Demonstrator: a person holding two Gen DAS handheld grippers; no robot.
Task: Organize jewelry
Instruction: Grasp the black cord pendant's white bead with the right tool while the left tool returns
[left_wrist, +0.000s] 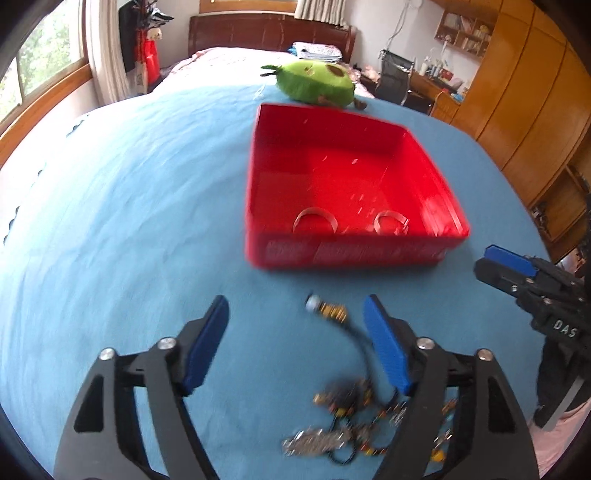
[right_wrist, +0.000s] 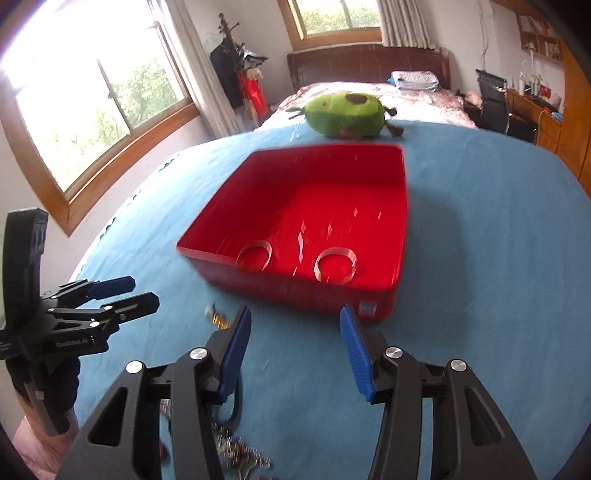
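Right, both my grippers hang above the blue bedspread (left_wrist: 122, 206), jaws spread wide, nothing held in either. My left gripper (left_wrist: 295, 343) sits over the tangled pile of jewelry (left_wrist: 347, 417), which lies on the cloth near its right finger (left_wrist: 388, 350); a dark cord runs up from the pile to a gold-and-white beaded end (left_wrist: 327, 308) lying between the blue pads, touching neither as far as I can see. Pile looks like mixed beads, chain and something silvery, too blurred to sort.

My right gripper (right_wrist: 295, 350) is just beside the left one, aimed at the red box (right_wrist: 400, 206). From its camera a bit of the jewelry pokes out past its left finger (right_wrist: 232, 354), more of it low under the frame.

Box sits on the bedspread just beyond both grippers, open top. Inside, near the front wall, two clear rings: one on the left (right_wrist: 254, 254), one on the right (right_wrist: 335, 266), apart from each other. Rest of the box floor is bare red.

Green avocado plush (left_wrist: 314, 81) lies behind the box, close to its far rim. Bed headboard (right_wrist: 369, 66) and window (right_wrist: 92, 110) in the background.
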